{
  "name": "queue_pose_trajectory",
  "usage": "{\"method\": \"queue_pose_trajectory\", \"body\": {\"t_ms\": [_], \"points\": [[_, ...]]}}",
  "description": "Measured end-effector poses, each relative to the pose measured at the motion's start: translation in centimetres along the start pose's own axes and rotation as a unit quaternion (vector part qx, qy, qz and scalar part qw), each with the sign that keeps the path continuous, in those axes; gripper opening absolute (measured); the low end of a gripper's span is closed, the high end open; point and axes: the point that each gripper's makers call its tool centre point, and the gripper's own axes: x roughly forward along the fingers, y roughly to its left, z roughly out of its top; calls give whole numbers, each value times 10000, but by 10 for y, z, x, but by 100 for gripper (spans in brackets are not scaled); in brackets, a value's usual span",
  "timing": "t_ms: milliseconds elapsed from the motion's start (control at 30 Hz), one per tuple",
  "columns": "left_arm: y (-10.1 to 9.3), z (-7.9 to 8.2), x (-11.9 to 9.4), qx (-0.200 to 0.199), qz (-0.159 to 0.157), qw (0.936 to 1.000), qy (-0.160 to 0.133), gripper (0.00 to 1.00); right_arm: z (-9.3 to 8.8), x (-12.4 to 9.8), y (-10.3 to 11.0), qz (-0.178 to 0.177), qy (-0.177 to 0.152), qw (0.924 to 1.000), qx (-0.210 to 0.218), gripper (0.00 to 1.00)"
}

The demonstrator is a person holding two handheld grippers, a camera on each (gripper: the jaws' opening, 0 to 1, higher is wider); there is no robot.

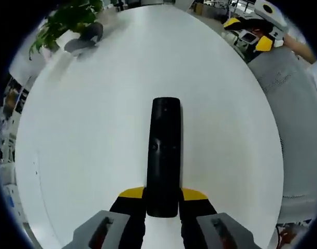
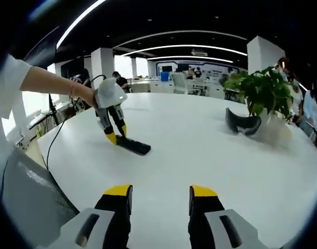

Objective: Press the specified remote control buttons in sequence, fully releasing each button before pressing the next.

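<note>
The left gripper [image 1: 162, 199] is clenched on the near end of the black remote control [image 1: 164, 155], which lies flat on the white table [image 1: 86, 155]; the right gripper [image 2: 161, 199] hangs released and well apart from it, jaws spread over bare tabletop. By my judgement the remote is only steadied and no press is under way, so the whole sequence seems left. The buttons are too dark to tell apart (one small mark mid-body shows), and the remote's held end is hidden between the jaws.

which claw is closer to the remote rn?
Left. The left claw is shut on the remote; the right claw hangs open over bare table, well away from it.
</note>
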Motion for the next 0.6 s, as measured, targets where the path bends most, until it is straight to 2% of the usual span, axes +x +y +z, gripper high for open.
{"method": "queue_pose_trajectory", "body": {"t_ms": [100, 267, 600], "points": [[-2, 0, 1, -71, 26, 10000, -13, 23, -6, 3, 10, 188, 237, 9992, -277, 42], [-8, 0, 0, -179, 64, 9998, -96, 23, -11, 5, 12, 159, 417, 9971, -615, 41], [-17, -1, 2, -151, 64, 9998, 141, 23, -4, 0, 2, 6, 194, 9991, -381, 40]]}}
